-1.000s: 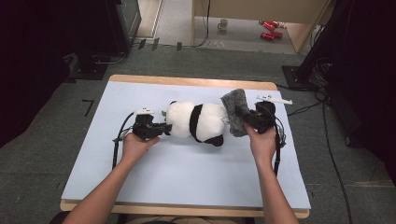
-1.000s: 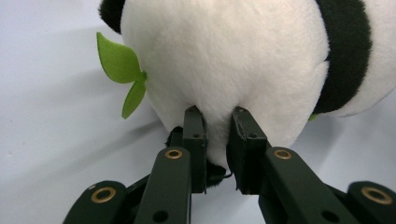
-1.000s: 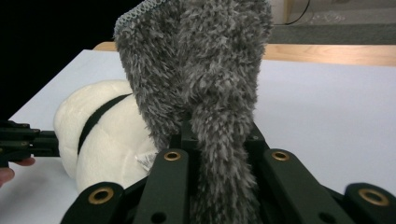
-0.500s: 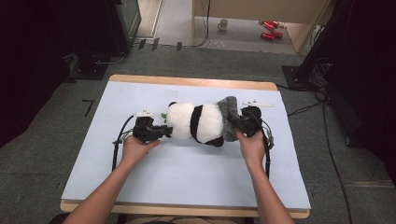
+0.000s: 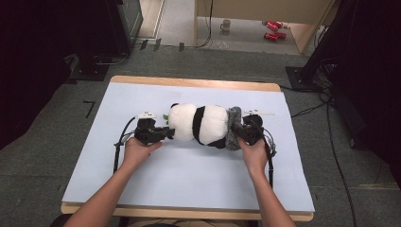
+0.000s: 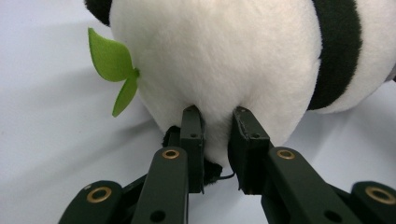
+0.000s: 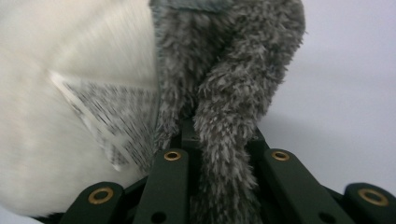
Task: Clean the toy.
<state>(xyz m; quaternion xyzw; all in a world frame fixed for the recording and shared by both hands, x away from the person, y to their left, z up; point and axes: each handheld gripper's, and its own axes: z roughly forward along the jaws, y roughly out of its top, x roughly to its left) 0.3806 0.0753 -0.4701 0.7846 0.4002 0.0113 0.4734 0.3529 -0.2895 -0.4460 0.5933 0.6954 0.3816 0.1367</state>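
plush panda [image 5: 198, 124] lies mid-table between both tongs | left gripper [image 5: 163, 134] pinches its white left end | right gripper [image 5: 236, 131] pinches the grey fur garment [image 5: 232, 127] at its right end

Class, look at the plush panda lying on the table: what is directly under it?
The panda rests on the pale blue table cover. A green leaf sticks out beside it. Whatever lies beneath its body is covered and cannot be seen.
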